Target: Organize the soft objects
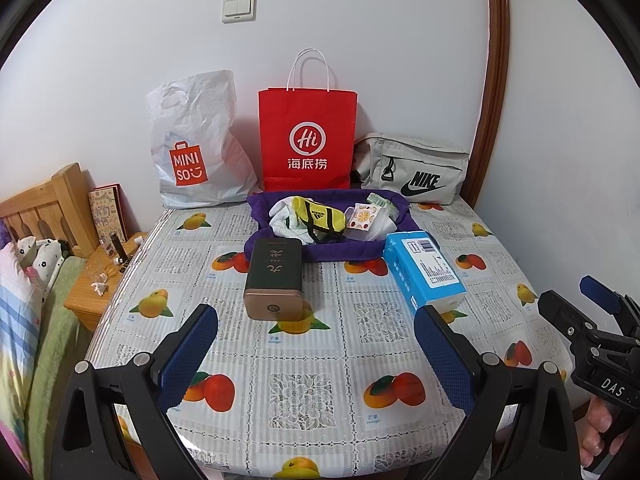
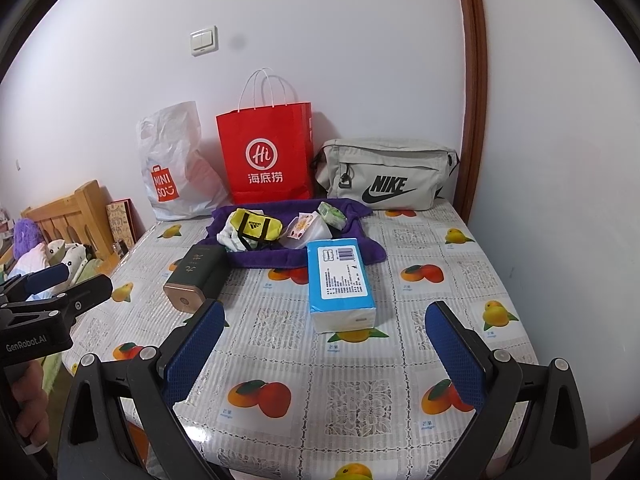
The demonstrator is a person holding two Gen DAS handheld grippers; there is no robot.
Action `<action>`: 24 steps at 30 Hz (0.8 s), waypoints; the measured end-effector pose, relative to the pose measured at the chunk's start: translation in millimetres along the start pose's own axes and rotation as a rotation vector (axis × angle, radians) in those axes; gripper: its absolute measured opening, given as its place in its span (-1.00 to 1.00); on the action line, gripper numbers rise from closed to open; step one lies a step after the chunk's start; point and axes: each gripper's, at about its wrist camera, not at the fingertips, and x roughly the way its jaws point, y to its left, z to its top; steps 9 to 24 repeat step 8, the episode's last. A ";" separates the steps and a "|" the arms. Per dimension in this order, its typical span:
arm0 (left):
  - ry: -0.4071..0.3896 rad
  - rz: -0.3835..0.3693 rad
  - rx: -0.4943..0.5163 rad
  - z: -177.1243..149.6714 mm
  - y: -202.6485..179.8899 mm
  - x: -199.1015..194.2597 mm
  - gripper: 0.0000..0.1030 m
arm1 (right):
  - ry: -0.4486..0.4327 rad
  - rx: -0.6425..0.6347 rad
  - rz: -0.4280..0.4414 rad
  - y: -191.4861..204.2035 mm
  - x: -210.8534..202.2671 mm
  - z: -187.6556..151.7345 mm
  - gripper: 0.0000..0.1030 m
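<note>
A purple towel [image 1: 340,250] lies at the table's far middle, also in the right wrist view [image 2: 280,258]. On it lie a small yellow Adidas pouch [image 1: 320,216] [image 2: 258,228], white cloth [image 1: 284,216], a fruit-print packet [image 1: 362,218] [image 2: 300,227] and a green packet [image 2: 331,214]. A blue tissue pack [image 1: 424,270] [image 2: 340,284] and a dark tin [image 1: 274,276] [image 2: 198,278] lie nearer. My left gripper [image 1: 316,354] is open and empty above the near table. My right gripper [image 2: 324,350] is open and empty, just short of the tissue pack.
A white Miniso bag [image 1: 196,144], a red paper bag [image 1: 307,136] and a grey Nike bag [image 1: 416,170] stand against the wall. The fruit-print tablecloth [image 1: 312,392] covers the table. A bed and a wooden nightstand [image 1: 92,296] are at the left.
</note>
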 end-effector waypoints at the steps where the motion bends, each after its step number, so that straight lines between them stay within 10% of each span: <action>1: 0.000 0.000 0.001 0.2 -0.6 0.4 0.93 | 0.000 -0.001 0.001 0.6 0.6 -0.5 0.93; 24: -0.001 0.004 -0.001 -1.0 1.2 0.6 0.93 | 0.006 -0.003 0.005 1.0 4.8 -2.2 0.93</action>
